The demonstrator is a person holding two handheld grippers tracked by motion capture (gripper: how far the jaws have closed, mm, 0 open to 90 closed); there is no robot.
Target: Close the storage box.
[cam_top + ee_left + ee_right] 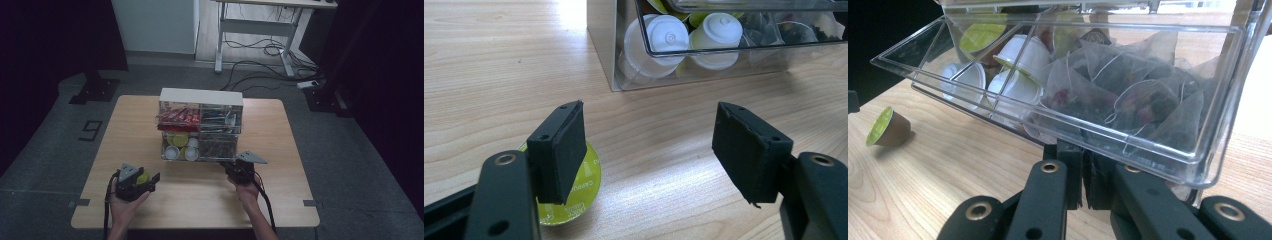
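**Lime-lidded capsule on the table, drawer pulled out of the organiser**

A single coffee capsule [574, 192] with a lime-green foil lid lies on its side on the wooden table [200, 192], well in front of the clear organiser [201, 125] and toward its left. In the left gripper view the capsule sits just beside and partly behind the left pad, touching neither pad as far as can be seen. The left gripper [649, 150] stands wide open – nothing is between its pads, only bare tabletop.

The right gripper [1083, 182] has its jaws pressed together at the lower front edge of the clear drawer [1088, 100], which stands pulled out from the bottom of the organiser. The pads meet right under the drawer's lip; whether a tab is pinched between them cannot be told, since the plastic hides the contact.

The drawer is split in two – white and lime-lidded capsules [1018, 60] on one side, pyramid tea bags [1128, 95] on the other. In the high view the upper compartments hold red sachets [178, 117] on the left and dark packets [216, 119] on the right
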